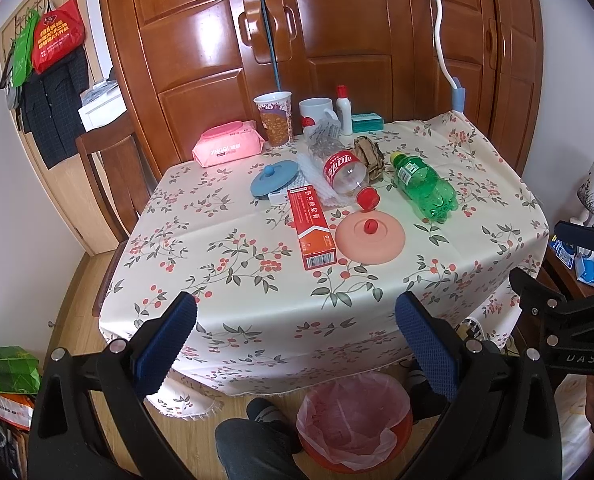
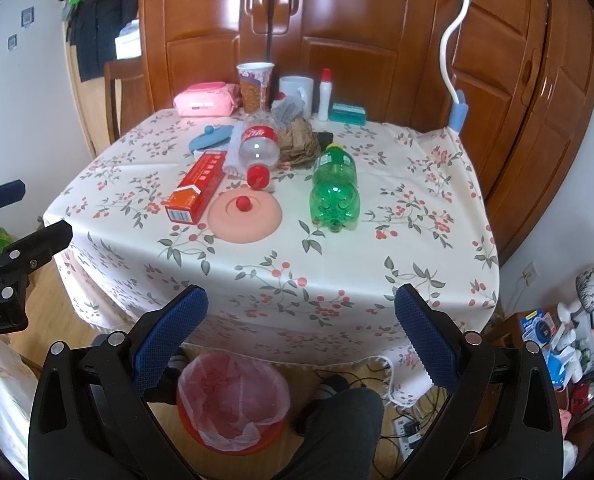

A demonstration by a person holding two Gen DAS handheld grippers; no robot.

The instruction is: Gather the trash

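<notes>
Right gripper, jaws spread wide, held before the table; green bottle lying right of the pink lid, clear bottle behind it, bin below.

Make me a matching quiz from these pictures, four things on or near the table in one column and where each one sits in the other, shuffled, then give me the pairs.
Things:
1. green bottle
2. pink lid
3. wet wipes pack
4. trash bin

Places:
A. on the floor in front of the table
B. back left part of the table, near the wardrobe
C. lying on its side, right of the cola bottle
D. flat on the tablecloth beside the red box

Pairs: 1-C, 2-D, 3-B, 4-A
</notes>
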